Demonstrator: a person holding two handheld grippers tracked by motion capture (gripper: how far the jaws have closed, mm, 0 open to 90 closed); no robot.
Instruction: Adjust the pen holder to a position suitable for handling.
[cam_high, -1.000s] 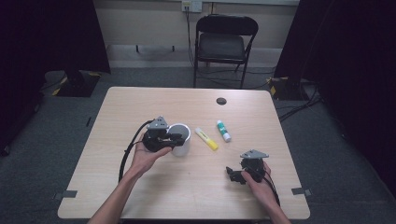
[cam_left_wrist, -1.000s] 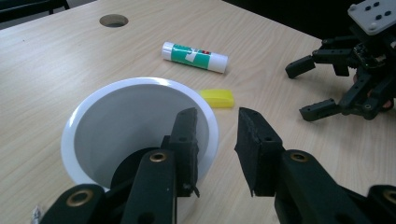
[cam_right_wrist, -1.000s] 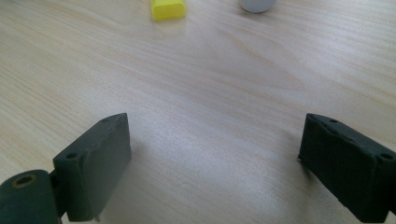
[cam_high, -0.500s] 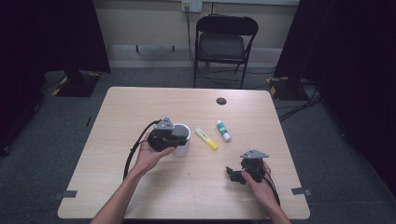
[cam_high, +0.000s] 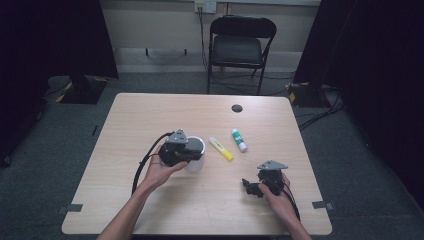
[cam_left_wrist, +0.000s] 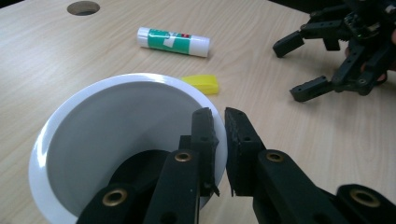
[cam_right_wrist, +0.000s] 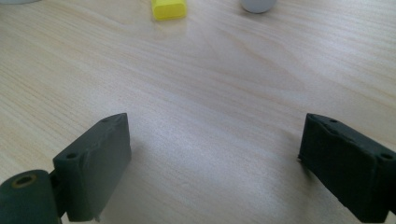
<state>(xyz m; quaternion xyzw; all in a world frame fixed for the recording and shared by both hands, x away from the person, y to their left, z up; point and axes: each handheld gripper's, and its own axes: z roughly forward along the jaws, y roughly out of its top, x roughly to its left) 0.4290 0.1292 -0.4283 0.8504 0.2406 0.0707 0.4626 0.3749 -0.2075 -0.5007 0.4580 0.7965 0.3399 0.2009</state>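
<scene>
The left gripper (cam_left_wrist: 215, 122) has just closed its jaws on the white cup's (cam_left_wrist: 93, 140) rim at 3 o'clock, so lifting it seems next, while the right gripper (cam_right_wrist: 212, 163) rests wide open and empty on the counter (cam_high: 150, 115).

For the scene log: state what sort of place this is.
Probably a recording studio or lab set up for tabletop handling work. A lone wooden table stands on grey carpet, black curtains hang on both sides, and cables run across the floor beside a folding chair.
</scene>
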